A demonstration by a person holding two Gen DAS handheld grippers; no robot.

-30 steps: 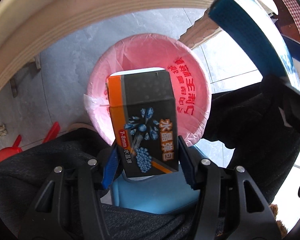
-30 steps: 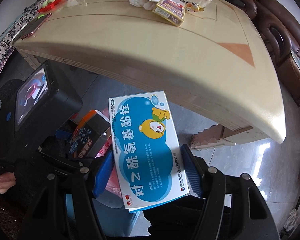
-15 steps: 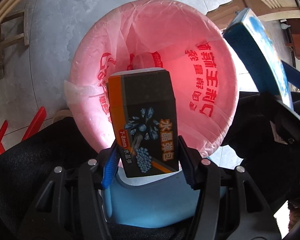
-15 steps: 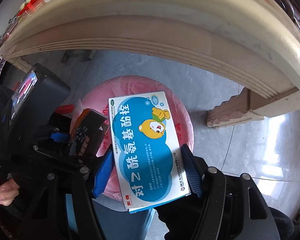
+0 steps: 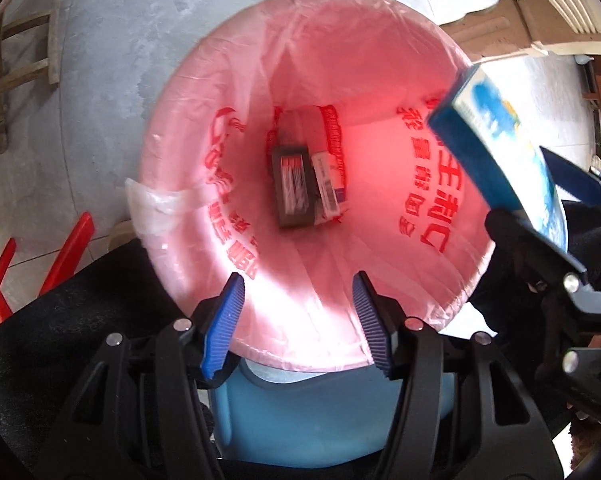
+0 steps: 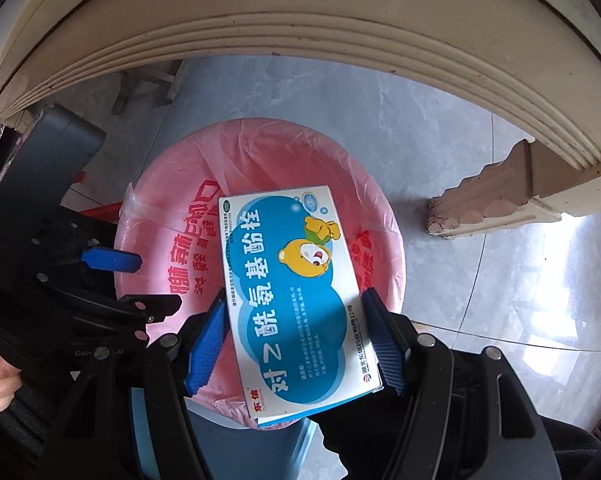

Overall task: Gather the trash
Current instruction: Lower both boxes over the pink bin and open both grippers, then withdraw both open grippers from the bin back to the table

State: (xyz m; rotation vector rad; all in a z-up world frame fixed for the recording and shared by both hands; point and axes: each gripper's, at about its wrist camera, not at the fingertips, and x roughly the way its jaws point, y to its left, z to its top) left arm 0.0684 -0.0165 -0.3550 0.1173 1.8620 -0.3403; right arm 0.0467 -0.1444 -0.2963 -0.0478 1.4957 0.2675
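In the left wrist view, the left gripper (image 5: 298, 320) is seen at the lower centre of the frame with its jaws apart and nothing between them; the blue ribbed pads (image 5: 224, 330) are held just above the near rim of the bin. The bin is lined with a pink bag (image 5: 380, 80) printed with red characters, and its blue plastic body (image 5: 300, 420) shows below the liner at the bottom of the frame. At the bottom of the bag, in the middle of the frame, a dark box (image 5: 293, 190) is seen lying, with a white box (image 5: 329, 184) touching it on its right side. The picture of both is slightly blurred.

At the right edge of the same view, the blue medicine box (image 5: 496, 148) is seen edge-on, held above the right rim of the bag.

In the right wrist view, the right gripper (image 6: 296, 340) is shown at the lower centre with its jaws closed on the blue medicine box (image 6: 292, 292), which carries a cartoon bear and Chinese lettering. The box is gripped by its 2 long sides and is held over the mouth of the pink bag (image 6: 172, 208). The left gripper (image 6: 112, 260) appears at the left of this frame, also over the bag's rim.

A cream counter edge (image 6: 300, 40) arches across the top of the frame, with a carved leg foot (image 6: 480, 208) at the right. Grey floor tiles (image 5: 100, 80) surround the bin, and a red plastic object (image 5: 64, 256) lies at the lower left of the left wrist view.
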